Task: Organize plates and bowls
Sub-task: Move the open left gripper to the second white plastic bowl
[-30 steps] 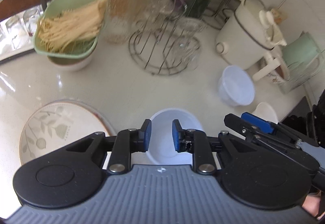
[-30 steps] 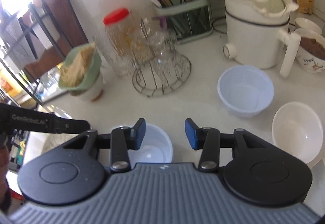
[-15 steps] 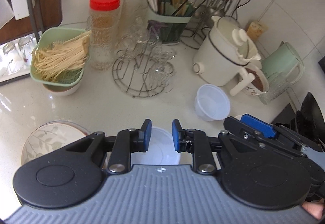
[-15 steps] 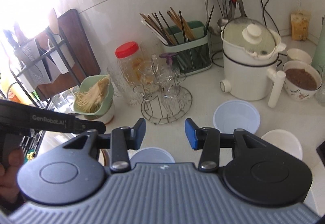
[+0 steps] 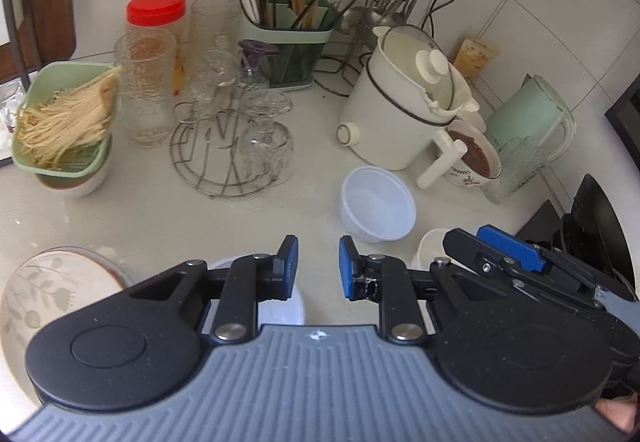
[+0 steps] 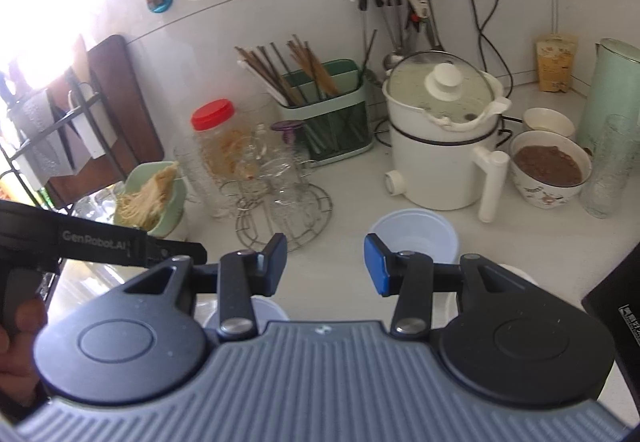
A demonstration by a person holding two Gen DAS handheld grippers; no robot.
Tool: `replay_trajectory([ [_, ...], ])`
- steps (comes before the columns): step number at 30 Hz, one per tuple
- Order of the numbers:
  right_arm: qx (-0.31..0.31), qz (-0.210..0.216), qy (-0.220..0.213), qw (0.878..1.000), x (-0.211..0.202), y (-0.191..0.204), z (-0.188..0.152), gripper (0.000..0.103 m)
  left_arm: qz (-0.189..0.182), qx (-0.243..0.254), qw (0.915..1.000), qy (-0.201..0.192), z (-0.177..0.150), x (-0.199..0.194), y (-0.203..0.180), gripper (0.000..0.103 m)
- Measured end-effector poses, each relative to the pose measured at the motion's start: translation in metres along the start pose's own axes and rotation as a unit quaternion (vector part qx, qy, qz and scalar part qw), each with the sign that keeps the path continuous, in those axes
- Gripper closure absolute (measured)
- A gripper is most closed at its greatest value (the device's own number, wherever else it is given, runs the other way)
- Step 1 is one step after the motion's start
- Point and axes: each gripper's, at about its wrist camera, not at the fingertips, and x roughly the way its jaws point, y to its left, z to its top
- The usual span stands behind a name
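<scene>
Left gripper (image 5: 315,266): the jaws stand a little apart and nothing is between them; they hang above the desk (image 5: 160,217).
Right gripper (image 6: 325,265): the jaws stand wider apart, released, with nothing between them; they also hang above the desk.
Small white bowl (image 5: 280,312): on the desk at the front edge, just under the left jaws and partly hidden by the gripper body.
Flower plate (image 5: 52,290): on the desk at the front left, just beside the small white bowl.
Clear plastic bowl (image 5: 378,209): in the middle of the desk, upright, in front of the white cooker (image 5: 404,113).
Second white bowl (image 5: 430,248): near the right edge, just beside the clear plastic bowl, half covered by the right gripper's fingers.
Bowl with brown food (image 6: 548,169): toward the right back, just beside the cooker handle.
Green basket of noodles (image 5: 64,121): at the left edge, it sits on top of a white bowl.
Glass rack (image 5: 228,145): in the back middle, with glasses hanging upside down.
Chopstick holder (image 5: 288,37): at the back edge by the wall.
Red-lid jar (image 5: 158,25): at the back, left of the chopstick holder.
</scene>
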Motion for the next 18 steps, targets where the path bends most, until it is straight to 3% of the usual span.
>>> replay_trajectory([
  [18,0.007,-0.047,0.001,0.999,0.007,-0.058,-0.01,0.057,-0.018,0.037,0.9986,0.034,-0.006,0.06,-0.047,0.078],
])
